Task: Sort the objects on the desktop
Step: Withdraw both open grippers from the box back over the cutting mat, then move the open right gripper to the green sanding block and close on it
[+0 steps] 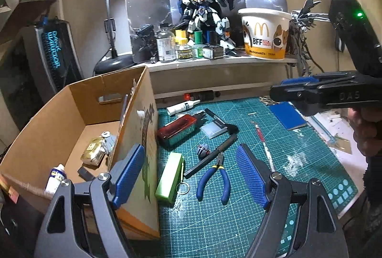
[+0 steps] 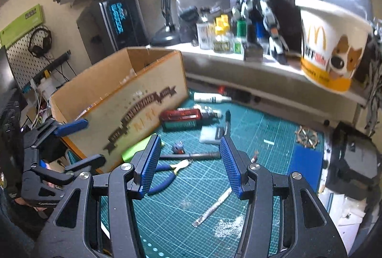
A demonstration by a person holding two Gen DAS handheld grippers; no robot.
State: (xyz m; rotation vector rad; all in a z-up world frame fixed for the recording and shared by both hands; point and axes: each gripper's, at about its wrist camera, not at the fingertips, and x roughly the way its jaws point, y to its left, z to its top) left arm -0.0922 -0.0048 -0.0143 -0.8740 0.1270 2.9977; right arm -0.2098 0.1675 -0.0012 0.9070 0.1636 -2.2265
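The cardboard box (image 1: 78,129) at the left of the surface already holds a few small things, but most remain out on the green cutting mat (image 1: 238,222): blue pliers (image 1: 214,177), a green case (image 1: 170,178), a red case (image 1: 177,130), a white tube (image 1: 182,106). Left hand-held gripper (image 1: 191,174) and right hand-held gripper (image 2: 188,162) both hover spread and empty. The box wall stands close beside the green case.

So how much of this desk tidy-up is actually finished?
Only a start. The cardboard box already holds a few things, among them a yellowish packet and a small white tube. Nothing is in hand: the left gripper and right gripper are both open and empty. Still on the cutting mat: blue-handled pliers, a green case, a red box, a white tube and more.
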